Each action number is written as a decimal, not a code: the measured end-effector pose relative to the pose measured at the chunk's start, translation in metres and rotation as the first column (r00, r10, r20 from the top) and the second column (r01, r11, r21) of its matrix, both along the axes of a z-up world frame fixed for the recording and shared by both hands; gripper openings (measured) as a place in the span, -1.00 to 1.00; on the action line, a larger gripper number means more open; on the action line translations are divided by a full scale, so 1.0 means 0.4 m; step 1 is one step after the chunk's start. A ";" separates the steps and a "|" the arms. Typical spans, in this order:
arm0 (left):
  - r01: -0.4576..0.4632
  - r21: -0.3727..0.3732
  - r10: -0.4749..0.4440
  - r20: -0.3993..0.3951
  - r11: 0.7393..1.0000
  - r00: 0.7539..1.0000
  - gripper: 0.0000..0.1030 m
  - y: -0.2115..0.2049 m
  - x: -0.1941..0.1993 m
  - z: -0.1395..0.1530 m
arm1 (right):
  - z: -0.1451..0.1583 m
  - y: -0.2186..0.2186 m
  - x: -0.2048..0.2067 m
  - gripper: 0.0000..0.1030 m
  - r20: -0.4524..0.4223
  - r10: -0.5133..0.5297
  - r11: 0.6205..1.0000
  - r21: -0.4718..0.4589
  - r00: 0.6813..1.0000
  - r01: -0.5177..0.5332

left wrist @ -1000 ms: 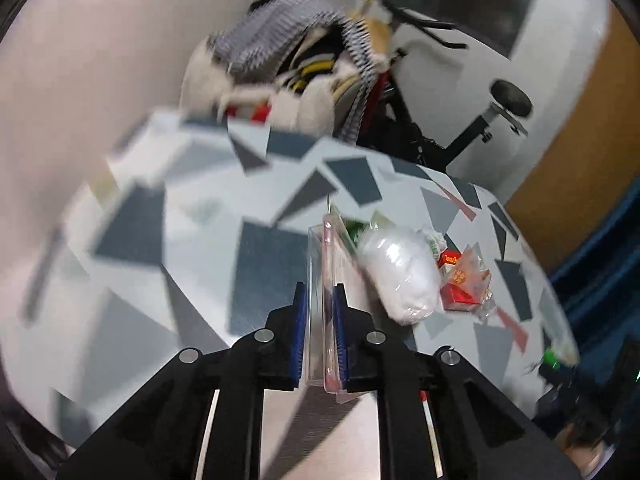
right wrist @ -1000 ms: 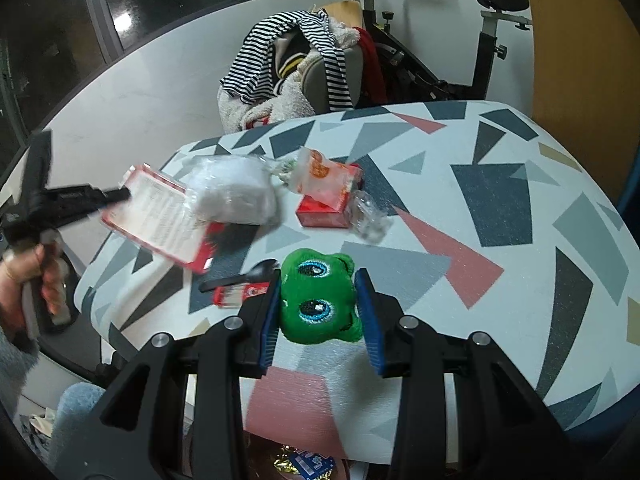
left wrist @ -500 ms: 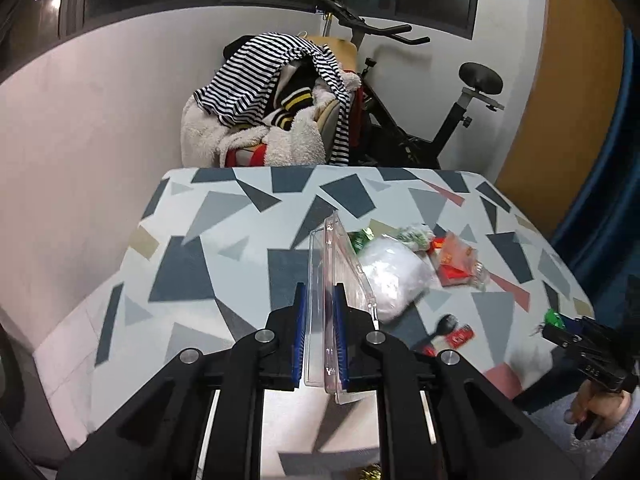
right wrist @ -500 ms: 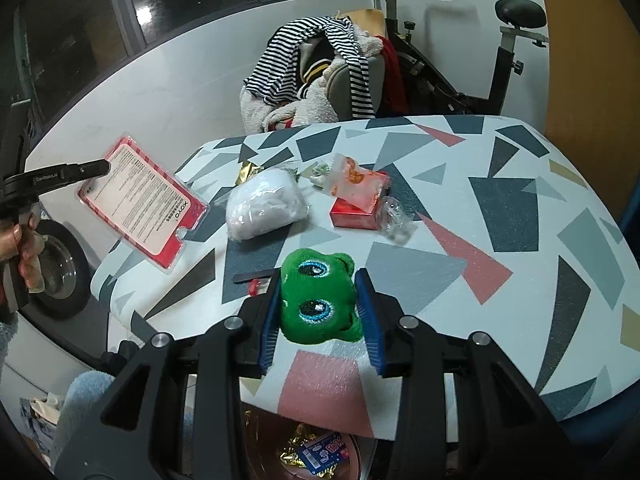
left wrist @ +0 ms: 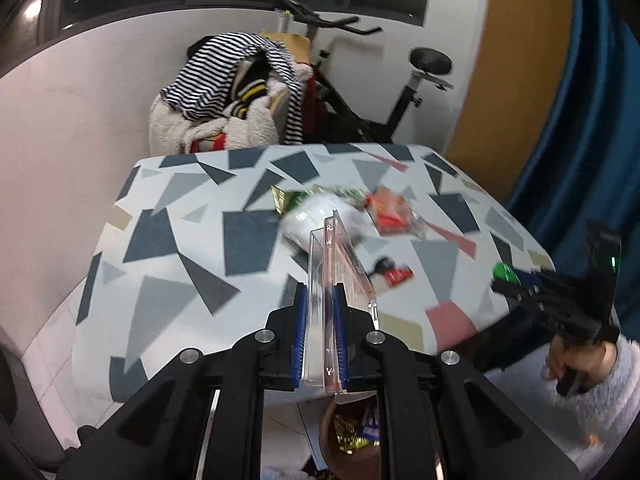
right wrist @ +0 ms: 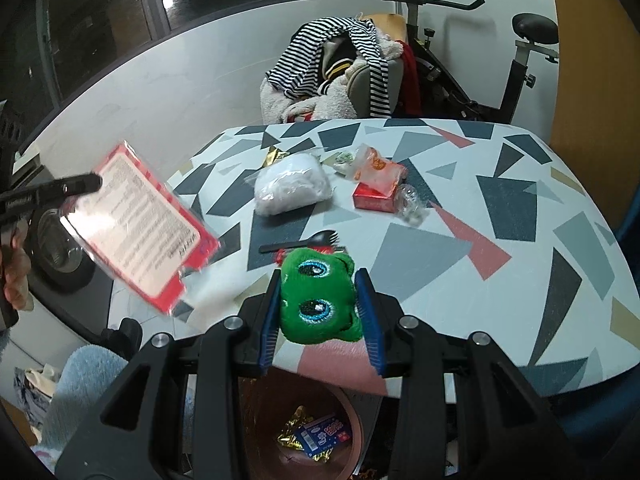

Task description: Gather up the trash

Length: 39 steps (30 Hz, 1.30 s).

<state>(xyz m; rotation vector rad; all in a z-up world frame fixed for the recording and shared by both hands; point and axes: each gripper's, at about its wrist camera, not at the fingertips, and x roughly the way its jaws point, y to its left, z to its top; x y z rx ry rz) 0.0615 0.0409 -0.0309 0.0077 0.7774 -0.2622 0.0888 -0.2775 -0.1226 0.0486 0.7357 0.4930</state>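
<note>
Right claw (right wrist: 320, 300): clamping green plush frog (right wrist: 316, 300) over bin (right wrist: 352, 420).
Left claw (right wrist: 90, 184): gripping red blister pack (right wrist: 140, 228).
Tabletop (right wrist: 500, 220): carrying black spork (right wrist: 304, 242), white bag (right wrist: 290, 188).

**Package carried off the table toward the bin**

The left gripper (left wrist: 320, 324), clamped on the clear package (right wrist: 140, 224), is drawn back past the near table (left wrist: 168, 240) edge and lowered, so the bin (left wrist: 332, 440) is now seen beneath it. The toy (right wrist: 318, 300) is tilted sideways in the right gripper (right wrist: 320, 312).
</note>
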 end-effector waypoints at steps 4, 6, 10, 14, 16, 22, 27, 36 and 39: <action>0.031 -0.013 -0.032 -0.028 0.999 0.999 -0.75 -0.030 -0.064 -0.043 | -0.006 -0.001 -0.034 -0.26 -0.003 0.006 1.000 0.002 1.000 -0.006; 0.051 -0.004 -0.051 -0.033 0.999 0.998 -0.75 -0.049 -0.096 -0.065 | -0.017 -0.002 -0.055 -0.26 -0.010 0.012 1.000 0.003 1.000 -0.012; 0.091 0.025 -0.090 -0.053 0.996 0.995 -0.75 -0.083 -0.145 -0.122 | -0.040 -0.004 -0.078 -0.26 -0.026 0.020 1.000 -0.005 0.999 -0.020; 0.135 0.079 -0.128 -0.088 0.988 0.988 -0.75 -0.123 -0.176 -0.200 | -0.069 -0.010 -0.095 -0.26 -0.048 0.020 1.000 0.000 0.999 -0.020; 0.157 0.109 -0.145 -0.110 0.982 0.983 -0.75 -0.145 -0.184 -0.245 | -0.081 -0.014 -0.100 -0.26 -0.058 0.018 1.000 0.004 0.998 -0.018; 0.188 0.154 -0.158 -0.185 0.970 0.970 -0.74 -0.190 -0.170 -0.377 | -0.117 -0.019 -0.103 -0.26 -0.088 0.014 1.000 0.009 0.996 -0.013; 0.185 0.156 -0.144 -0.243 0.970 0.959 -0.74 -0.208 -0.139 -0.463 | -0.146 -0.028 -0.097 -0.26 -0.120 0.002 1.000 0.012 0.993 -0.001; 0.156 0.091 -0.135 -0.200 0.984 0.970 0.20 -0.195 -0.134 -0.458 | -0.188 -0.022 -0.100 -0.26 -0.159 0.002 1.000 0.008 0.987 -0.001; 0.112 0.056 -0.103 -0.146 0.992 0.984 0.37 -0.173 -0.146 -0.413 | -0.212 -0.006 -0.106 -0.26 -0.176 0.015 1.000 0.001 0.984 -0.015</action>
